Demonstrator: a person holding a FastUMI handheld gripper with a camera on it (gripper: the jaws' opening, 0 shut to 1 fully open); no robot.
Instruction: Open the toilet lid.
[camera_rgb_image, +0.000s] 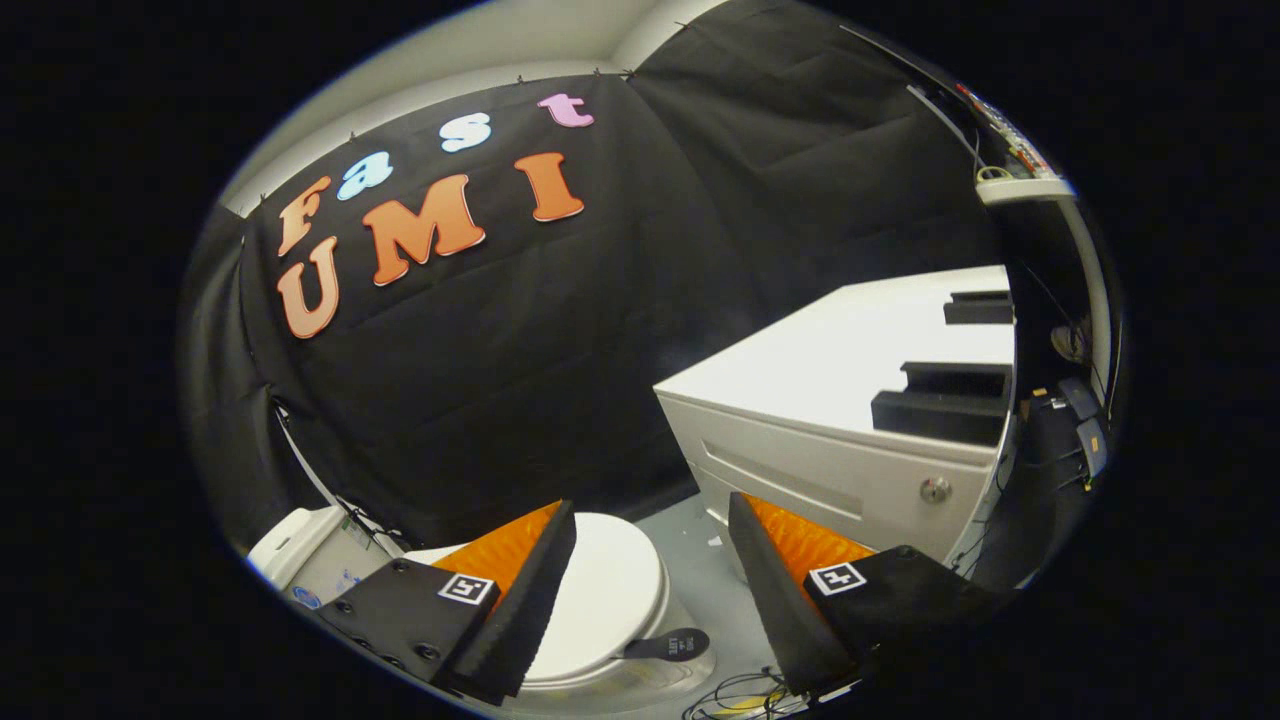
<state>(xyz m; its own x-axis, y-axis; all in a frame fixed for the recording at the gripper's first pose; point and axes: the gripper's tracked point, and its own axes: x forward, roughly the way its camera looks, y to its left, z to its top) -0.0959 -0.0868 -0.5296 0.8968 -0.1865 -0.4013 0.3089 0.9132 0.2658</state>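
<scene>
Below your gripper (650, 590), the white oval toilet lid (610, 590) lies closed on the bowl, showing between the two fingers and partly behind the left one. Your gripper is spread wide and grips nothing, held apart from the lid. The white cistern (295, 550) sits beyond the left finger. A white metal cabinet (830, 440) stands beyond the right finger, on the grey floor (700, 580).

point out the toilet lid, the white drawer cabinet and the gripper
toilet lid (610, 580): gripper view, on its closed white top, between the jaws
white drawer cabinet (800, 480): gripper view, on its drawer front, beyond the jaws
gripper (650, 570): gripper view, midway between its open jaws, which hold nothing
</scene>
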